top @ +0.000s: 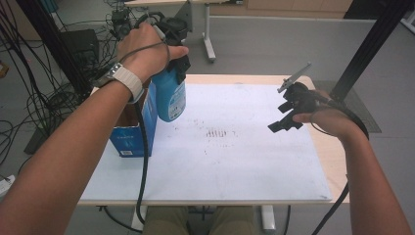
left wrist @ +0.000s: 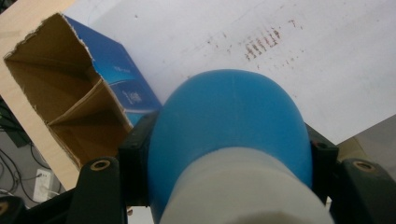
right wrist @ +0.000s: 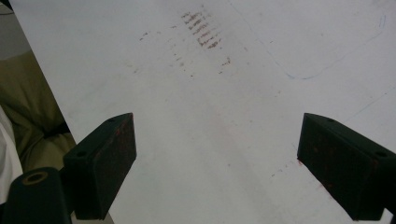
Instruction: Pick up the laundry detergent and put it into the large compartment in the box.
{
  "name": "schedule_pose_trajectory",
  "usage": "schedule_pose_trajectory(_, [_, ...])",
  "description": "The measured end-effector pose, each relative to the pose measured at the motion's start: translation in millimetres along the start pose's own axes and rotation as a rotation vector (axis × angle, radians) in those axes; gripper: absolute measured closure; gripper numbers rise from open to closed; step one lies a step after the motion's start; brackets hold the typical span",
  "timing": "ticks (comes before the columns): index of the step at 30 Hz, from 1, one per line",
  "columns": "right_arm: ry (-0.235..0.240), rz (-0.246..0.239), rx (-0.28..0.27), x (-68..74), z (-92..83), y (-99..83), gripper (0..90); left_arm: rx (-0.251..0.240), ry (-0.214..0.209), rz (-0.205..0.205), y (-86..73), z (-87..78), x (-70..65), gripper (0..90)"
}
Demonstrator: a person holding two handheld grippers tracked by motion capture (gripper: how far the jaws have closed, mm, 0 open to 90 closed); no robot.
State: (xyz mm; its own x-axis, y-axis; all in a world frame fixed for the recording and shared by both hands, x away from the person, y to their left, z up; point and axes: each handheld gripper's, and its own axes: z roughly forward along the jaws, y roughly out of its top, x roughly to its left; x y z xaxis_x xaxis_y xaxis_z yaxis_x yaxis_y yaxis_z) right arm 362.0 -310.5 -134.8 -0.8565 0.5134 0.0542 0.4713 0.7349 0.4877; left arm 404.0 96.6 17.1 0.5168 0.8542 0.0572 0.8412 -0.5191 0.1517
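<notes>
The left gripper point(top: 172, 58), clamped on a blue bottle point(top: 170, 95) near its white top, holds it upright in the air at the far left of the table, just right of an open blue cardboard box point(top: 132, 132) with inner dividers. The right gripper point(top: 283, 123), jaws spread wide and empty, hovers at the right over the white board point(top: 235, 166), which bears brownish marks point(top: 217, 133) at its centre.
</notes>
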Motion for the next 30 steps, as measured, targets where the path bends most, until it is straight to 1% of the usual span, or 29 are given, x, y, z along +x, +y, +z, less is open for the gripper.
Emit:
schedule_pose_trajectory(2, [0.000, -0.001, 0.005, 0.2, 0.3, 1.7, 11.9, 0.005, -0.005, -0.008, -0.1, -1.2, 3.6, 37.3])
schedule_pose_trajectory(3, [0.000, -0.007, 0.008, 0.2, 0.4, 2.6, 11.9, 0.003, -0.009, -0.021, -0.9, -1.1, 4.7, 37.2])
schedule_pose_trajectory(4, [0.001, -0.005, 0.005, 0.1, 0.3, 2.7, 11.9, 0.004, -0.009, -0.020, -0.8, -1.4, 5.9, 37.2])
schedule_pose_trajectory(5, [0.000, -0.008, 0.005, 0.0, 0.0, 3.3, 11.9, -0.001, -0.006, -0.031, -1.8, -1.3, 5.6, 37.2])
schedule_pose_trajectory(7, [-0.001, -0.009, 0.002, 0.2, -0.8, 3.9, 11.9, 0.004, -0.002, -0.034, -1.2, -2.2, 6.9, 37.2])
schedule_pose_trajectory(8, [-0.001, -0.010, 0.002, 0.3, -1.2, 4.3, 11.9, 0.006, -0.001, -0.043, -1.2, -2.9, 7.3, 37.2])
schedule_pose_trajectory(9, [-0.001, -0.011, 0.001, 0.3, -1.5, 4.4, 11.9, -0.002, -0.001, -0.053, -2.6, -3.0, 7.8, 37.2])
schedule_pose_trajectory(10, [-0.001, -0.012, -0.002, 0.1, -1.7, 4.1, 11.9, 0.001, 0.000, -0.052, -2.3, -3.9, 8.4, 37.2])
schedule_pose_trajectory(12, [0.000, -0.010, -0.001, -0.2, -1.8, 3.7, 11.9, -0.011, 0.000, -0.073, -4.5, -5.1, 8.2, 37.2])
schedule_pose_trajectory(13, [0.002, -0.010, -0.001, -0.6, -1.7, 3.4, 11.9, -0.006, -0.002, -0.066, -3.9, -6.5, 9.7, 37.2])
schedule_pose_trajectory(14, [0.003, -0.011, 0.001, -0.9, -1.7, 3.4, 11.9, -0.009, -0.005, -0.077, -4.8, -7.1, 10.3, 37.2])
schedule_pose_trajectory(15, [0.003, -0.012, 0.004, -1.2, -1.5, 3.7, 11.9, -0.010, -0.007, -0.077, -5.1, -7.8, 11.2, 37.2])
schedule_pose_trajectory(16, [0.003, -0.012, 0.006, -1.6, -1.3, 3.9, 11.9, -0.014, -0.009, -0.086, -6.1, -8.2, 11.3, 37.2])
schedule_pose_trajectory(17, [0.003, -0.015, 0.006, -1.8, -0.9, 4.0, 11.9, -0.007, -0.007, -0.084, -5.4, -9.3, 11.9, 37.2])
schedule_pose_trajectory(18, [0.003, -0.015, 0.007, -2.0, -0.8, 4.4, 11.9, -0.016, -0.005, -0.096, -7.1, -9.7, 11.3, 37.2])
schedule_pose_trajectory(20, [0.004, -0.019, 0.007, -2.1, -1.1, 5.4, 12.4, -0.007, -0.007, -0.104, -6.6, -11.6, 13.4, 37.2])
schedule_pose_trajectory(22, [0.003, -0.020, 0.001, -2.2, -2.3, 5.7, 12.4, -0.014, -0.009, -0.122, -8.2, -13.4, 13.8, 37.2])
schedule_pose_trajectory(24, [0.004, -0.022, -0.003, -2.3, -2.8, 5.7, 12.4, -0.013, -0.005, -0.126, -9.0, -15.2, 13.6, 37.1])
schedule_pose_trajectory(28, [0.004, -0.026, -0.002, -2.6, -2.2, 5.6, 12.4, -0.021, -0.003, -0.151, -11.6, -19.1, 14.8, 37.1])
schedule_pose_trajectory(30, [0.007, -0.027, -0.004, -2.8, -1.8, 5.0, 12.4, -0.015, -0.005, -0.154, -11.5, -21.4, 16.2, 37.1])
